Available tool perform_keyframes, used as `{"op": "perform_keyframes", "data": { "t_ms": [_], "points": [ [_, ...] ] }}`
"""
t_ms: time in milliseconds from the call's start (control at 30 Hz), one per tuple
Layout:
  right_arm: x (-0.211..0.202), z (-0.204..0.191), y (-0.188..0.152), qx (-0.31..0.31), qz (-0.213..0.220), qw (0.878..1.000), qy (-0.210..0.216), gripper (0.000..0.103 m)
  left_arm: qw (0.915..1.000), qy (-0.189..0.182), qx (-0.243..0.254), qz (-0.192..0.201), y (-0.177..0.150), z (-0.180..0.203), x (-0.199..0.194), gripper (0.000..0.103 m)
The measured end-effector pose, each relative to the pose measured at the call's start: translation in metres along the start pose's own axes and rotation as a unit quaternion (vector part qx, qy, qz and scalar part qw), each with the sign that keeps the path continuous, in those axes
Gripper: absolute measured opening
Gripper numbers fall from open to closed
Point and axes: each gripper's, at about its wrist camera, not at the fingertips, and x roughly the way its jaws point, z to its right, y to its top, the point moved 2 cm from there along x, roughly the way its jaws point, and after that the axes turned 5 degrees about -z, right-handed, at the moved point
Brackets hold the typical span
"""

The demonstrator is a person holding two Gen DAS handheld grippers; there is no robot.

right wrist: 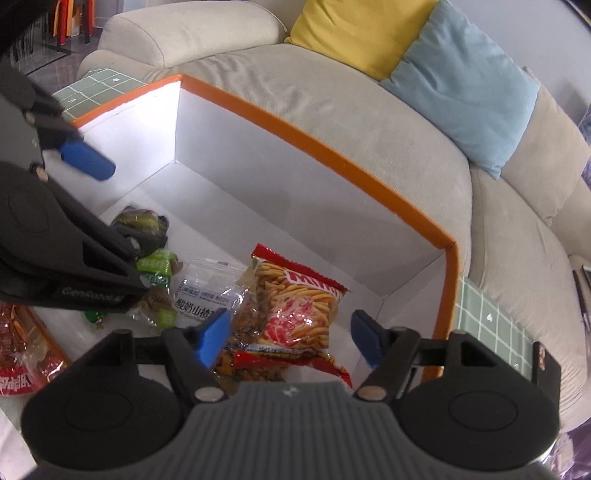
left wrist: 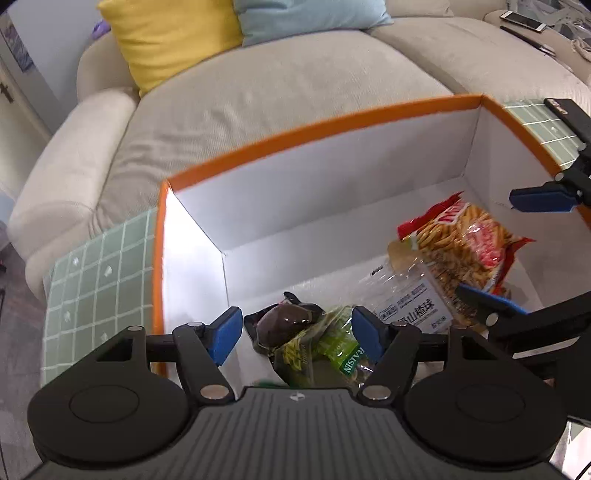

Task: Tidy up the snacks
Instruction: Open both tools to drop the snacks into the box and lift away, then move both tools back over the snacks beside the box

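Left claw: spread wide, blue pads apart with nothing pinched; it points down into the box over the snack packets.
Right claw: spread, blue pads apart and clear of the packets beneath; it also points down into the box.
Box: large open cardboard box with white inner walls and an orange rim; both claws hang inside its opening.
Green raisin packet: crinkled clear-and-green plastic bag lying on the box floor, directly below and between the left claw's pads, touching neither.
Dark packet: small black-and-brown wrapped snack, just left of the raisin packet, under the left claw's left pad side.
Clear hawthorn packet: transparent bag with a white printed label, on the box floor just ahead of the right claw's left pad.
Red stick-snack bag: glossy red bag picturing golden sticks, lying flat between and ahead of the right claw's pads, overlapping the clear packet.
Red packet outside the box: crumpled red-and-clear wrapper, far left of the right claw, beyond the orange rim.
Tabletop: surface with a pale green tile-grid pattern, carrying the box.
Sofa: beige fabric couch beyond the box.
Cushions: a yellow cushion and a light blue cushion lean on the sofa back, far ahead of both claws.
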Motion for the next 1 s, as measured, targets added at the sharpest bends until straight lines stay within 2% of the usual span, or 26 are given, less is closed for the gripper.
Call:
{"op": "perform_keyframes", "data": {
  "t_ms": [167,267,367,467,600,700,867,1000],
  "points": [
    [-0.013,0.009,0.0,0.032,-0.005,0.999,0.012,0.084,0.9999,0.009,-0.005,0.011,-0.003,-0.002,-0.022,0.081],
    [-0.026,0.016,-0.002,0.063,0.002,0.997,0.036,0.085,0.9991,0.018,-0.032,0.022,-0.008,-0.008,-0.037,0.081],
    [-0.044,0.017,-0.007,0.073,0.026,0.996,0.042,0.085,0.9971,0.022,-0.051,0.051,-0.016,-0.012,-0.056,0.081],
    [-0.063,0.016,-0.016,0.086,0.053,0.994,0.027,0.091,0.994,0.023,-0.067,0.083,-0.026,-0.014,-0.077,0.081],
    [-0.087,0.02,-0.03,0.131,0.081,0.987,0.036,0.095,0.9885,0.025,-0.086,0.121,-0.043,-0.016,-0.106,0.081],
    [-0.108,0.018,-0.043,0.153,0.107,0.982,0.027,0.097,0.9846,0.029,-0.091,0.146,-0.058,-0.015,-0.126,0.081],
    [-0.142,0.002,-0.066,0.166,0.157,0.974,-0.004,0.099,0.9788,0.026,-0.113,0.169,-0.087,-0.01,-0.147,0.081],
    [-0.158,-0.012,-0.087,0.175,0.175,0.969,0.003,0.099,0.9757,0.021,-0.13,0.175,-0.115,-0.006,-0.153,0.081]
  ]
}}
